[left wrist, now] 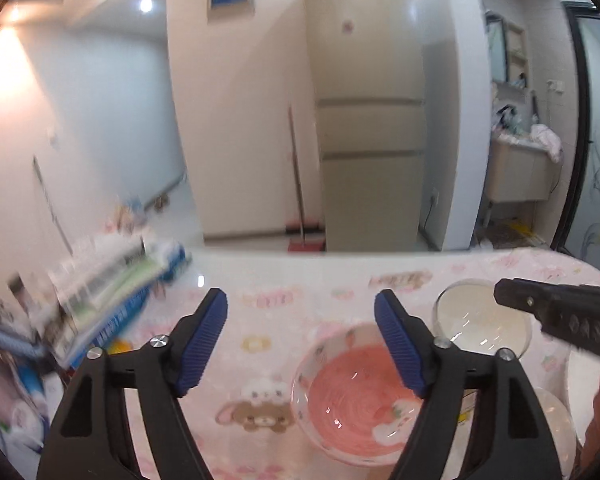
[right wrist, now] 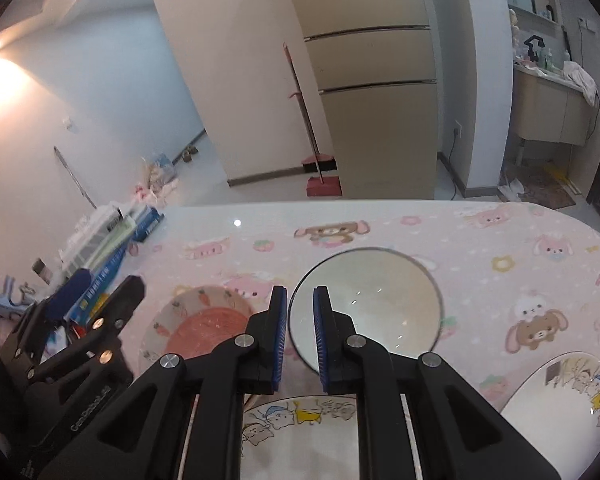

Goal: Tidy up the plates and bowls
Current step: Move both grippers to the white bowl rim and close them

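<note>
My left gripper (left wrist: 300,340) stands open above the pink cartoon tablecloth (left wrist: 268,304), with nothing between its blue pads. A pink bowl (left wrist: 356,396) with a clear printed rim lies just below its right finger. Behind it sits a plain pale bowl (left wrist: 480,320). In the right wrist view my right gripper (right wrist: 300,336) is shut and holds nothing. It hovers over a cat-print plate (right wrist: 300,420), with the plain pale bowl (right wrist: 372,304) ahead and the pink bowl (right wrist: 204,320) to the left. A second cat-print dish (right wrist: 560,400) lies at the lower right.
A stack of boxes and packets (right wrist: 112,240) crowds the table's left end, blurred in the left wrist view (left wrist: 112,292). The left gripper (right wrist: 104,288) shows from the side beside it. Past the table's far edge stand a fridge (right wrist: 372,80) and a broom (right wrist: 312,152).
</note>
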`<state>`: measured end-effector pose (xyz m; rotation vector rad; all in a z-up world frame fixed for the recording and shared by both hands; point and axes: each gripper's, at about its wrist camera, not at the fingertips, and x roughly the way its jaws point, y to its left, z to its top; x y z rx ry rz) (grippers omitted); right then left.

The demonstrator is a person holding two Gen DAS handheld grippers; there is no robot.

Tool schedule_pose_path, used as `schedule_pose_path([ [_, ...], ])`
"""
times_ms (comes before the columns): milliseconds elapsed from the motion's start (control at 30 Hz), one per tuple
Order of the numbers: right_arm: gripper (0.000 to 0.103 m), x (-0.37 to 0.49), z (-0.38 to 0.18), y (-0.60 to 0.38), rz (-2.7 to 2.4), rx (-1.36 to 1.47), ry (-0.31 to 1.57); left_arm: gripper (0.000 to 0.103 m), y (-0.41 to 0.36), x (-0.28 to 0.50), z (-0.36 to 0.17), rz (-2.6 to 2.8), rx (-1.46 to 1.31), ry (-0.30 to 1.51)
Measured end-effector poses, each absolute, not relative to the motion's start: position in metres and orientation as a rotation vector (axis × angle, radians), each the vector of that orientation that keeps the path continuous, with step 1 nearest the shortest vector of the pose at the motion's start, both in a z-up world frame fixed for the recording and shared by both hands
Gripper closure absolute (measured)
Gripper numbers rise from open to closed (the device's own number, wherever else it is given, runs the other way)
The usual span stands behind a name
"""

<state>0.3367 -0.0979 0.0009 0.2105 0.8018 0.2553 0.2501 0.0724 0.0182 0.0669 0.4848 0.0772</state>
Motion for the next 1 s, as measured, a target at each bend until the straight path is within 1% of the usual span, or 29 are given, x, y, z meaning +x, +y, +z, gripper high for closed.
schedule_pose_path([
  [67,0.089,0.333,0.015,-0.116,0.238,0.239,0.774,0.020,0.067,0.244,0.034,0.039,0.060,0.456],
  [200,0.089,0.322,0.043,-0.139,0.178,0.218,0.713,0.020,0.047,0.250,0.070,0.026,0.077,0.471],
  [267,0.089,0.320,0.051,-0.148,0.172,0.233,0.695,0.013,0.030,0.267,0.088,0.026,0.121,0.541],
  [333,0.087,0.320,0.054,-0.156,0.175,0.261,0.697,0.013,0.015,0.287,0.099,0.042,0.160,0.616],
  [367,0.084,0.320,0.054,-0.160,0.170,0.272,0.703,0.012,0.011,0.293,0.107,0.046,0.145,0.608],
  [433,0.065,0.321,0.054,-0.168,0.145,0.277,0.704,0.013,0.007,0.303,0.115,0.019,0.074,0.615],
  [467,0.062,0.321,0.054,-0.170,0.128,0.273,0.704,0.012,0.007,0.307,0.115,-0.005,0.030,0.630],
  [500,0.057,0.322,0.054,-0.174,0.105,0.267,0.702,0.013,0.007,0.312,0.113,-0.040,-0.021,0.639],
  [533,0.056,0.323,0.054,-0.176,0.094,0.266,0.701,0.012,0.004,0.314,0.109,-0.061,-0.047,0.635],
  [667,0.056,0.329,0.049,-0.185,0.057,0.257,0.716,0.013,-0.009,0.324,0.071,-0.087,-0.010,0.642],
  [733,0.056,0.335,0.040,-0.188,0.039,0.262,0.740,0.013,-0.018,0.338,0.045,-0.090,0.055,0.708],
  [800,0.056,0.343,0.030,-0.189,0.034,0.269,0.765,0.017,-0.022,0.350,0.025,-0.053,0.090,0.765],
  [1000,0.056,0.362,-0.009,-0.187,0.080,0.331,0.890,0.023,-0.015,0.360,-0.010,-0.135,0.001,0.851],
])
